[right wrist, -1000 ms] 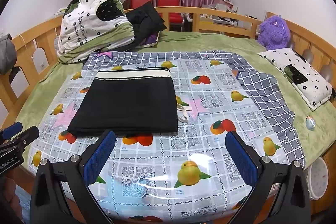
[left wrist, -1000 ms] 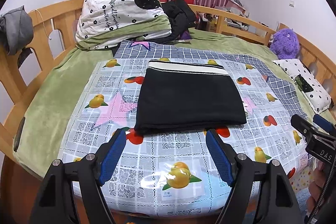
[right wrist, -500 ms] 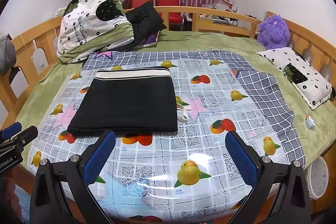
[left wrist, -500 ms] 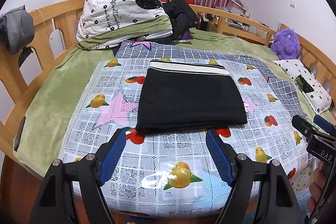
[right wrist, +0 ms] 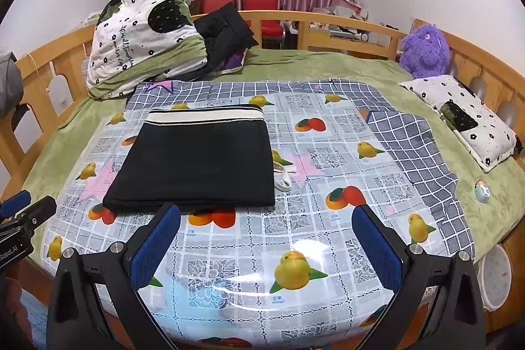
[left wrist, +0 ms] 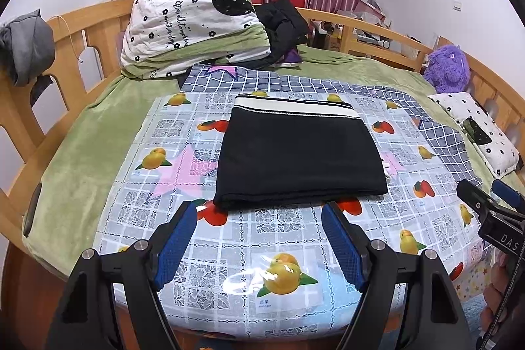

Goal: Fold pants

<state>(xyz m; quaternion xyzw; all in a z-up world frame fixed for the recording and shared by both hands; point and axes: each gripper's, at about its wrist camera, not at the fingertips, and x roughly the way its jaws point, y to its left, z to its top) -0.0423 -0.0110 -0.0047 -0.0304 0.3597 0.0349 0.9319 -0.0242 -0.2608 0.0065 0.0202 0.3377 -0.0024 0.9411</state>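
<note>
Near the front edge of the fruit-print plastic sheet (left wrist: 288,251), the black pants with cream waistband (left wrist: 300,158) lay folded flat, seemingly finished; my left gripper (left wrist: 262,246) and right gripper (right wrist: 265,246) hovered wide, empty.

The black pants (left wrist: 300,156) lie folded into a flat, neat rectangle in the middle of the fruit-print cover (left wrist: 282,238), cream waistband along the far edge, a pale drawstring poking out at the right.
</note>
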